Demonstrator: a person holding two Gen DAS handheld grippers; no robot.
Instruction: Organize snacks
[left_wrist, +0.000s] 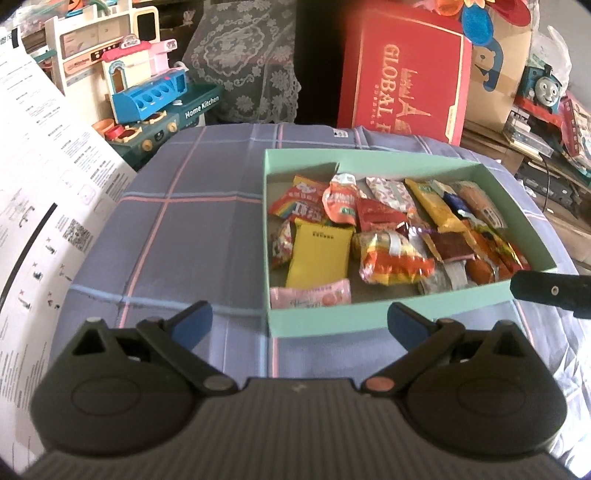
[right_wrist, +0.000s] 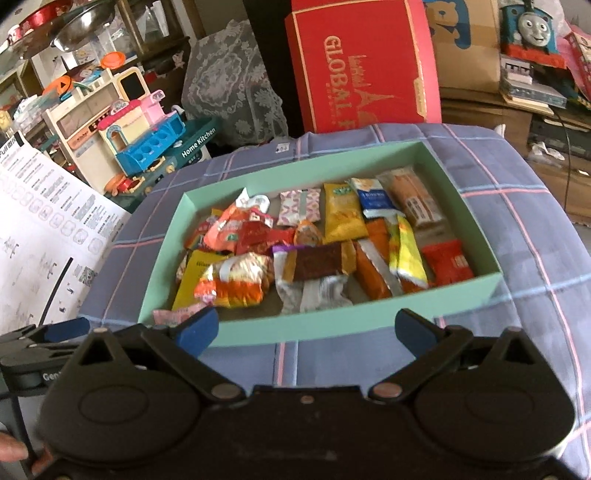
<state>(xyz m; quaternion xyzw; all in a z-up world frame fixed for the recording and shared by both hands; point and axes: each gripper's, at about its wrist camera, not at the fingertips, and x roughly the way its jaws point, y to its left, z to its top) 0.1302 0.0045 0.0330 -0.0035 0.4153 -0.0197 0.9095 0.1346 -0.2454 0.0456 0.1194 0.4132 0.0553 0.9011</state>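
At the bottom of each view, both claws are hanging wide open with nothing between their blue-padded fingers: the left claw (left_wrist: 299, 325) is hovering over bare checked cloth (left_wrist: 177, 221) at the near left corner of the mint-green box (left_wrist: 321, 325), and the right claw (right_wrist: 306, 332) is facing the middle of the box's near wall (right_wrist: 325, 328), probably so either can dip in from its own side. Just beyond, filling the middle of both frames, the snacks are lying jumbled inside the box; a yellow packet (left_wrist: 319, 254) and a pink packet (left_wrist: 312, 297) are sitting nearest. Farther off, in the upper right of the frames, a red gift box (left_wrist: 402, 70) is leaning behind the desk.
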